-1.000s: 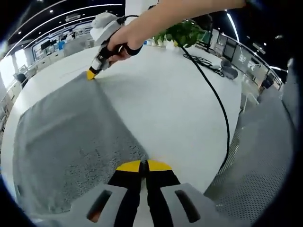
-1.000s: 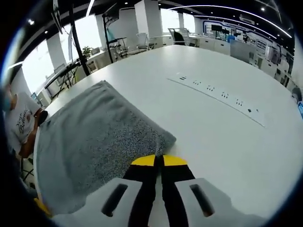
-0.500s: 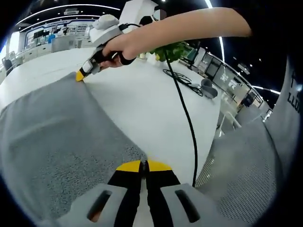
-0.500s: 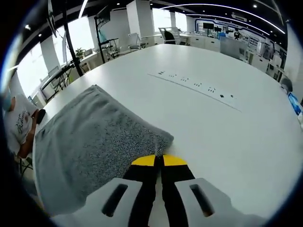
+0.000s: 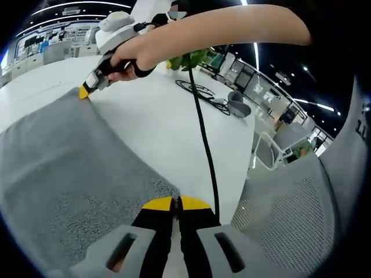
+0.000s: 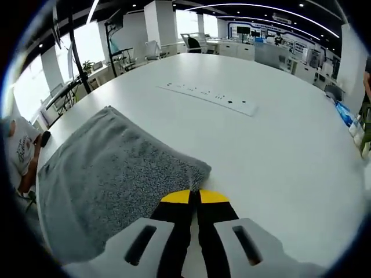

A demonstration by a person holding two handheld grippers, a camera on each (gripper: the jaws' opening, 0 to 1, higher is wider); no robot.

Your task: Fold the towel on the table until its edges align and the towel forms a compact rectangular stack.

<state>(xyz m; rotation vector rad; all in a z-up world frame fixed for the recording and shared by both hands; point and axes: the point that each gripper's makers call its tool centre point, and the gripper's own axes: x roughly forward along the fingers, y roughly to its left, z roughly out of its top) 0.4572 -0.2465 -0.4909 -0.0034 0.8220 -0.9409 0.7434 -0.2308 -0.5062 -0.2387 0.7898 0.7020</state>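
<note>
Left gripper view: grey towel (image 5: 64, 168) spread flat on white worktop (image 5: 168, 121), long edge running away from left gripper (image 5: 175, 202) toward right gripper (image 5: 85, 91). Left gripper jaws together, clamped on near towel corner. Right gripper pinches far corner. Black cable (image 5: 203, 139) crosses worktop just right of towel; mesh chair (image 5: 290, 214) beyond. Right gripper view: right gripper (image 6: 194, 197) closed on towel (image 6: 110, 174) corner; power strip (image 6: 208, 95) well apart on worktop (image 6: 278, 168).
</note>
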